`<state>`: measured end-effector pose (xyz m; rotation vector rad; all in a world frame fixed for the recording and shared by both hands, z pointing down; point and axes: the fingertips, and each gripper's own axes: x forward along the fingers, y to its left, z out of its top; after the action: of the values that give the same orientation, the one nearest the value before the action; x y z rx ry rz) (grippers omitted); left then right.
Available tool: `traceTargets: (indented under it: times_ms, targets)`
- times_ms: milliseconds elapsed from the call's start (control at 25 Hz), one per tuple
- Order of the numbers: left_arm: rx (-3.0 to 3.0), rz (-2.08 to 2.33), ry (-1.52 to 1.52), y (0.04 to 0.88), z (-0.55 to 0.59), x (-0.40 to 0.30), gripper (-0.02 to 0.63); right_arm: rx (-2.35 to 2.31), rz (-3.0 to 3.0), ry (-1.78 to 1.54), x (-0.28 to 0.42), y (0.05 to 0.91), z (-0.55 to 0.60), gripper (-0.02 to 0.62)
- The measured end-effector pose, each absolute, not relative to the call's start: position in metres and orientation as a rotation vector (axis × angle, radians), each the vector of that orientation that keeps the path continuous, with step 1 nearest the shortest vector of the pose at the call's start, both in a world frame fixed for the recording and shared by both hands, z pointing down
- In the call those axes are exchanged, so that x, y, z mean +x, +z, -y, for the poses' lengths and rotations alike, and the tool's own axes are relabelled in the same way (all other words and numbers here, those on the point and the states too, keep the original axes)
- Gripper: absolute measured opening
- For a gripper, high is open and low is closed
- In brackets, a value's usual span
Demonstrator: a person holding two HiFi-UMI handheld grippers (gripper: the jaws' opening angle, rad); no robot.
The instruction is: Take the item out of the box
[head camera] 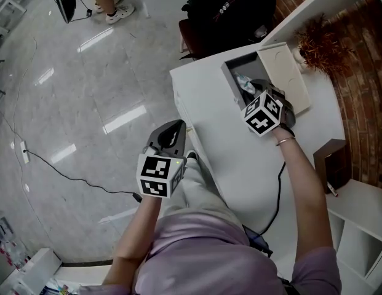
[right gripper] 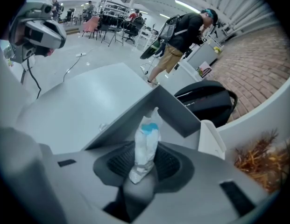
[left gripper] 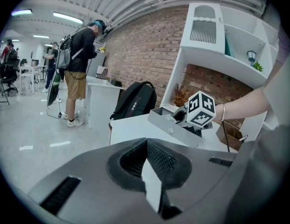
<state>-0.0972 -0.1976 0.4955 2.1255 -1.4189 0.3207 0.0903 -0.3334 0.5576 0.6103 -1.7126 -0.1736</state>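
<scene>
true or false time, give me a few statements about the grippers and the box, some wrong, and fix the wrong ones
1. The right gripper pinches a small white plastic packet with a blue patch between its fingers. True.
2. The left gripper holds a packet too. False: its fingers are together with nothing between them.
3. The grey rectangular box on the white table is closed. False: it is open, and its white lid lies beside it.
4. A black backpack sits beyond the table's far end. True.
</scene>
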Motion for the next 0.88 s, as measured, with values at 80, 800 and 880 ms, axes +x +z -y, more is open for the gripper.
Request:
traceTargets:
  times_ms: [80,800,880]
  targets:
    - [2.131,1.424,0.322,0.494,0.196,-0.098,0.000,0.623,1.721,-0.177,0.090,0.555,0.334,0.114]
    - [2.230,1.403,0.331,0.470,0.188,-0.086,0.000,0.950,2.019,0.008,0.092,0.470,0.292,0.107]
    - [2.244,1.398,0.334,0.467,0.187,-0.084,0.000,0.985,2.050,0.034,0.093,0.461,0.285,0.107]
